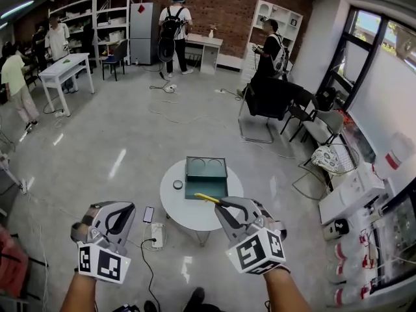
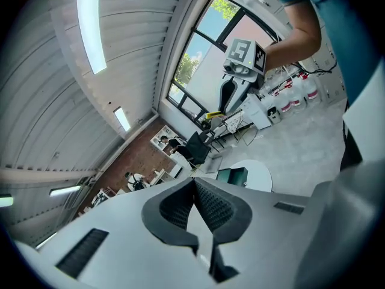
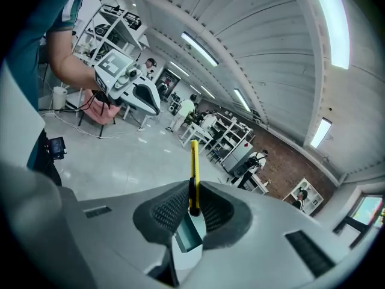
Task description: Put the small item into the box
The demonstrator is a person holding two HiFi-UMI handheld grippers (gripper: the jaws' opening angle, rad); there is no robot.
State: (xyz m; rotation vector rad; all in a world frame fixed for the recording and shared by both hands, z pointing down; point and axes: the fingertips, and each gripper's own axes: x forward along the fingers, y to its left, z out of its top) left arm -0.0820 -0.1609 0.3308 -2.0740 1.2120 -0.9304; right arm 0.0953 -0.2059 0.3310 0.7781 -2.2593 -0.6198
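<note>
A green open box (image 1: 206, 177) stands on a small round white table (image 1: 195, 214), with a small round item (image 1: 178, 184) beside its left wall. My right gripper (image 1: 221, 204) hovers over the table's near side, shut on a yellow utility knife (image 1: 208, 198) that pokes out toward the box. In the right gripper view the knife (image 3: 194, 167) stands up between the pads, and the box (image 3: 189, 233) shows below the jaws. My left gripper (image 1: 118, 208) is held left of the table, shut with nothing in it. From the left gripper view, the box (image 2: 233, 176) looks far off.
A phone (image 1: 149, 214) and a power strip (image 1: 157, 234) with its cable lie on the floor left of the table. Black chairs (image 1: 268, 103) stand behind, white cartons (image 1: 351, 194) and bottles at the right. Several people stand at the far wall.
</note>
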